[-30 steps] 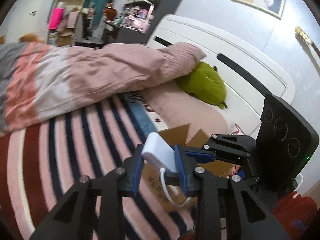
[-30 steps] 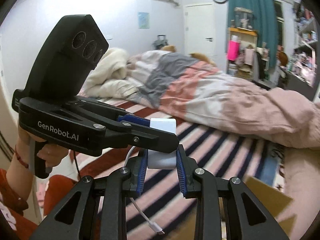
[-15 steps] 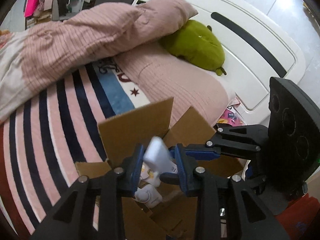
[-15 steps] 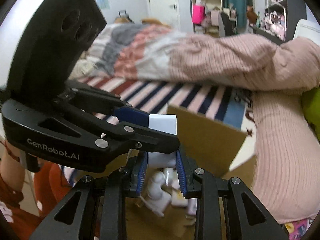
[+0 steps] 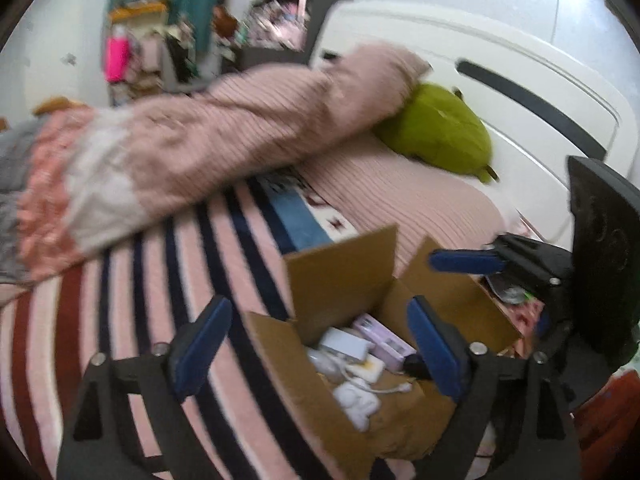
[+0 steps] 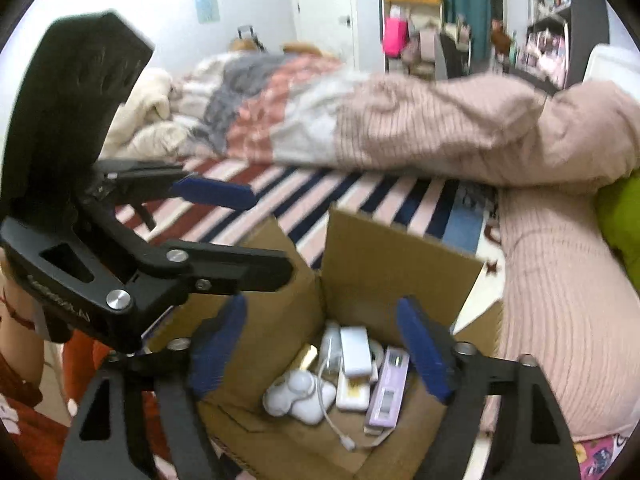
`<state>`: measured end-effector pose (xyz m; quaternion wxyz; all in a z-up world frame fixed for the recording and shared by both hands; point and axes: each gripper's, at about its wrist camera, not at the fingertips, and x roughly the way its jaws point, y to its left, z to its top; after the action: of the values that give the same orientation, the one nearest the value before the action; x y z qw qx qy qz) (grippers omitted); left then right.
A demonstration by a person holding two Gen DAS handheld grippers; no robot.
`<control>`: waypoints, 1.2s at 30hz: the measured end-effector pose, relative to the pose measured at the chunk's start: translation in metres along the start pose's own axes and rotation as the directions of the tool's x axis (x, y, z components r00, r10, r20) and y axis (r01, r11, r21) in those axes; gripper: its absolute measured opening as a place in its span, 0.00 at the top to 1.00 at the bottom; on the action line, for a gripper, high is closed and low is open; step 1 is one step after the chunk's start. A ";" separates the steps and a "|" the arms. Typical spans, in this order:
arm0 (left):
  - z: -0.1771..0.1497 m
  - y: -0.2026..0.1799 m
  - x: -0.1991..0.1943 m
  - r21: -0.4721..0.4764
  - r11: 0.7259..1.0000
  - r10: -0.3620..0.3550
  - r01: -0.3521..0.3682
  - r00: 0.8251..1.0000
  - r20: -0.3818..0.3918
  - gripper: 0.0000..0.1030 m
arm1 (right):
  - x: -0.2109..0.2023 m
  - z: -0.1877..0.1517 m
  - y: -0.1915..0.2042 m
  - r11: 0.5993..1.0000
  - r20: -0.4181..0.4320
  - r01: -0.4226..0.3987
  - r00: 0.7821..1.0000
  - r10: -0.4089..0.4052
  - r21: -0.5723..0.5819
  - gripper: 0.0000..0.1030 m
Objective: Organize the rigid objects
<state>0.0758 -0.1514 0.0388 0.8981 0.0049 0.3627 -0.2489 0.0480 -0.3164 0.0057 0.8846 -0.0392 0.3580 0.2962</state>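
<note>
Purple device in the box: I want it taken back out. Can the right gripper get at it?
Probably yes. The right gripper hangs open over the open cardboard box, and the purple device lies uncovered on top.

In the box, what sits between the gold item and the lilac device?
The white power bank lies between the gold item and lilac device in the cardboard box; the right wrist view shows it.

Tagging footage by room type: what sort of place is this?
Most likely a bedroom: a bed with a striped sheet, a rumpled pink ribbed duvet and a white headboard, plus cluttered shelves at the back.
</note>
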 end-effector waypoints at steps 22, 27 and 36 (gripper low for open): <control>-0.050 0.049 -0.075 -0.182 0.942 0.306 -0.283 0.945 0.115 0.12 | -0.027 -0.006 0.041 0.999 0.239 0.022 0.971 -0.012 -0.037 0.00; -0.051 0.049 -0.077 -0.175 0.935 0.331 -0.309 0.937 0.115 0.12 | -0.026 -0.005 0.038 1.000 0.240 0.008 0.971 -0.004 -0.016 0.00; -0.053 0.051 -0.083 -0.180 0.925 0.359 -0.335 0.926 0.121 0.12 | -0.025 -0.004 0.036 1.000 0.244 -0.005 0.970 0.006 -0.004 0.00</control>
<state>0.0132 -0.0594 0.0451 0.9505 -0.0204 0.3050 -0.0562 0.0114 -0.3001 0.0242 0.9210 -0.0029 0.2462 0.3020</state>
